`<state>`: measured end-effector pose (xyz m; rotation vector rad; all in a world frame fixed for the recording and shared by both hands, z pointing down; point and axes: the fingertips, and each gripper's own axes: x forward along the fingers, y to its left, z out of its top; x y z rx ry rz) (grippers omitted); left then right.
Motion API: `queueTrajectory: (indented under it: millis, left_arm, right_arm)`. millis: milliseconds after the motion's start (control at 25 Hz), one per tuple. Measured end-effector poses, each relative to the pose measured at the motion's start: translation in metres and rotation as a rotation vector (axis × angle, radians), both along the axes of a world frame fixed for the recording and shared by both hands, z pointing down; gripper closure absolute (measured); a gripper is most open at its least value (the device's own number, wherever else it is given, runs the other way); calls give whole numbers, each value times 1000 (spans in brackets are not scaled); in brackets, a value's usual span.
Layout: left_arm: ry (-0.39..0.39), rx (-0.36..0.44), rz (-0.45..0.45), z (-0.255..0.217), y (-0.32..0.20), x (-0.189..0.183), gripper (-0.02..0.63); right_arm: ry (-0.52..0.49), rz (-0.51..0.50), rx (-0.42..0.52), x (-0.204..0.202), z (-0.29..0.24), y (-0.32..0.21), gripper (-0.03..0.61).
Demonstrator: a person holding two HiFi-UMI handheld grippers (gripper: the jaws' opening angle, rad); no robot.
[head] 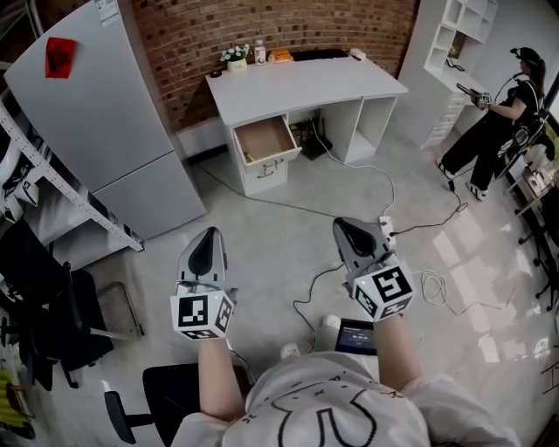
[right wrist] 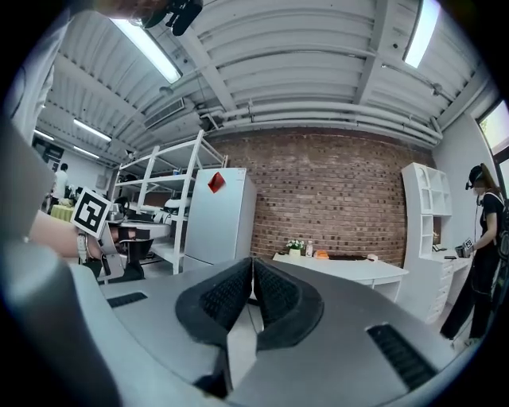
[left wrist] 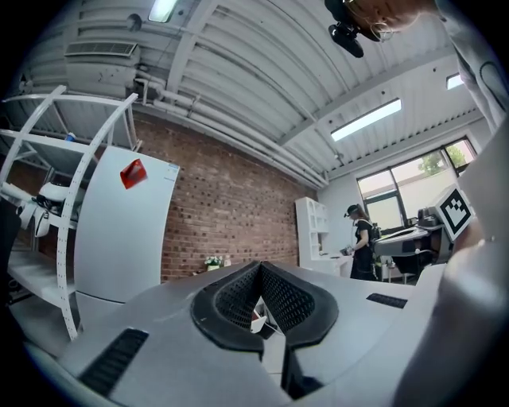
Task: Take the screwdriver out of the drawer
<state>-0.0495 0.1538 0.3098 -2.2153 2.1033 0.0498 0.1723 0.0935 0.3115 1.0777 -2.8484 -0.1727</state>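
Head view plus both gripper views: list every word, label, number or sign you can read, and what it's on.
None can be read.
Fridge: white label at its top edge, too small; red sticker, no readable print.
Left gripper and right gripper cubes: square marker patterns only.
Screen on the floor: lit, too small to read.

Looks like a research lab or studio dressed as a home office: bare brick wall [head: 262, 26], white desk [head: 306, 83] with an open drawer [head: 265, 140], tall grey fridge [head: 105, 113] and white cubby shelves [head: 467, 22] on a polished concrete floor [head: 262, 227]. Points to a workspace rather than a home through the corrugated ceiling [right wrist: 318, 56] with strip lights [right wrist: 151, 48], metal racking [head: 61, 188], loose cables [head: 419, 229], office chairs [head: 170, 388] and a second person [head: 502, 105] standing by the shelves.
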Motion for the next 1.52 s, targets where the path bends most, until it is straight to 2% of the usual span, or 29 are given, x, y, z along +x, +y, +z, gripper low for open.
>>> queueTrajectory:
  millis: [200,480,880,1240,1520]
  left_arm:
    - [-1,-7,-5,2,-21,-3,601]
    - [-23,-15,-40,4,-65,-3,601]
    - [-25,-28,-127,-1,-176,-3,601]
    - [-4,-17,-203,-9,-255,-4,601]
    - [7,-36,-294,0,-277,-15,601]
  right_arm:
    - [-20,8,5,4,-5,-26,557]
    - [-40,-34,9,-3,-2,-82,557]
    - [-53,-84,-27,5,3,-211,557]
    - [-21,-189,7,-6,-13,-312,557]
    - [-10,-257,-13,-22,-6,-358,557]
